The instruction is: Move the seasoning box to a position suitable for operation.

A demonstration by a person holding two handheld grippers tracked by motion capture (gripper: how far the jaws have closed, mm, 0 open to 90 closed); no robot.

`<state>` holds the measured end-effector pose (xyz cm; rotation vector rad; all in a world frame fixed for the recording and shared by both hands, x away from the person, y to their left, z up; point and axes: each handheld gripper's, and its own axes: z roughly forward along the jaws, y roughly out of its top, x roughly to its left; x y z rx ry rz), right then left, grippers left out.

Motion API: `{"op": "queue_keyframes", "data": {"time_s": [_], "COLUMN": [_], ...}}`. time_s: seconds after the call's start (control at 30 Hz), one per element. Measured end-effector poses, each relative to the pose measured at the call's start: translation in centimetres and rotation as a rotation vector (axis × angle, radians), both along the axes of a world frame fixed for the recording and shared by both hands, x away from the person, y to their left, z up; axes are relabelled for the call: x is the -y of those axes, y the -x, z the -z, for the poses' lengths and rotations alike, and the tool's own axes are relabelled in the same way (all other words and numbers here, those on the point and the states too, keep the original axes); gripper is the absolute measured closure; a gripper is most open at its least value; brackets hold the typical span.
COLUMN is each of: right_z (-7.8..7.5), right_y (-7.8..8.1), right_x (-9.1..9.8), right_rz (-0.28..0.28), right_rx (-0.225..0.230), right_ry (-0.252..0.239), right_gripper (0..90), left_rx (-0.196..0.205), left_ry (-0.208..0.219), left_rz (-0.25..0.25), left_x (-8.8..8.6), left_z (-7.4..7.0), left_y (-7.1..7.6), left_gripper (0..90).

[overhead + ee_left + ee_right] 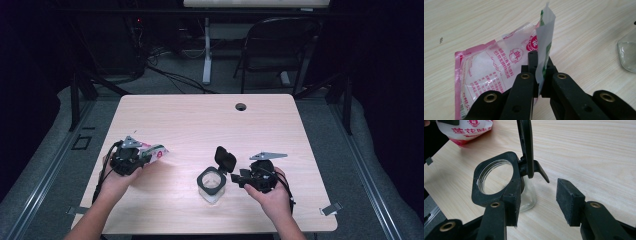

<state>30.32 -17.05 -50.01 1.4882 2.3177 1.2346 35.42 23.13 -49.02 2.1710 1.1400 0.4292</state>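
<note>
- I count one pouch [496, 67], one jar [212, 185] and two grippers on one worktop [200, 120].
- My left gripper [539, 75] has its fingers clenched on the pouch: the two black pads pinch a thin white-and-green edge of it, which stands upright between them.
- The pouch is a soft, glossy plastic packet, partly clear and partly pink, with red printed characters and a round red emblem; white grainy contents show through the clear film. In the high view it sits at the left of the worktop, sticking out of my left gripper toward the middle.
- The jar stands on the worktop near its front edge, just left of my right gripper [239, 177]. Its body is clear glass, rounded below, topped by a matte black collar that is square outside with rounded corners and has a round opening.
- One black lid [525, 145], flat and hinged to the collar, stands flipped up; a small pointed tab juts out beside the hinge.
- My right gripper's fingers are released and spread wide: one block-shaped pad [567, 200] is out to the side of the jar, clear of it, while the other finger lies against the collar's near side; I cannot tell whether it presses.
- The worktop is pale wood-grain laminate with rounded corners and one round cable hole [241, 106] near its far edge.
- Pouch and jar lie well apart.
</note>
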Motion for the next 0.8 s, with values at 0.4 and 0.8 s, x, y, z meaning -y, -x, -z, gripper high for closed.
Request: {"op": "queue_keyframes", "data": {"time_s": [0.4,0.8], "right_z": [0.0,0.0], "right_y": [-0.1,-0.1], "right_x": [0.1,0.1], "right_rz": [0.003,0.0], "right_rx": [0.001,-0.002], "right_ry": [-0.001,-0.004], "right_gripper": [54.8,54.8], "left_rx": [-0.007,0.028], "left_ry": [0.016,-0.025], "left_rz": [-0.01,-0.011], "left_x": [-1.1,-1.7], "left_z": [-1.2,-3.2], "left_y": [-0.4,-0.6], "left_gripper": [90.0,90.0]}}
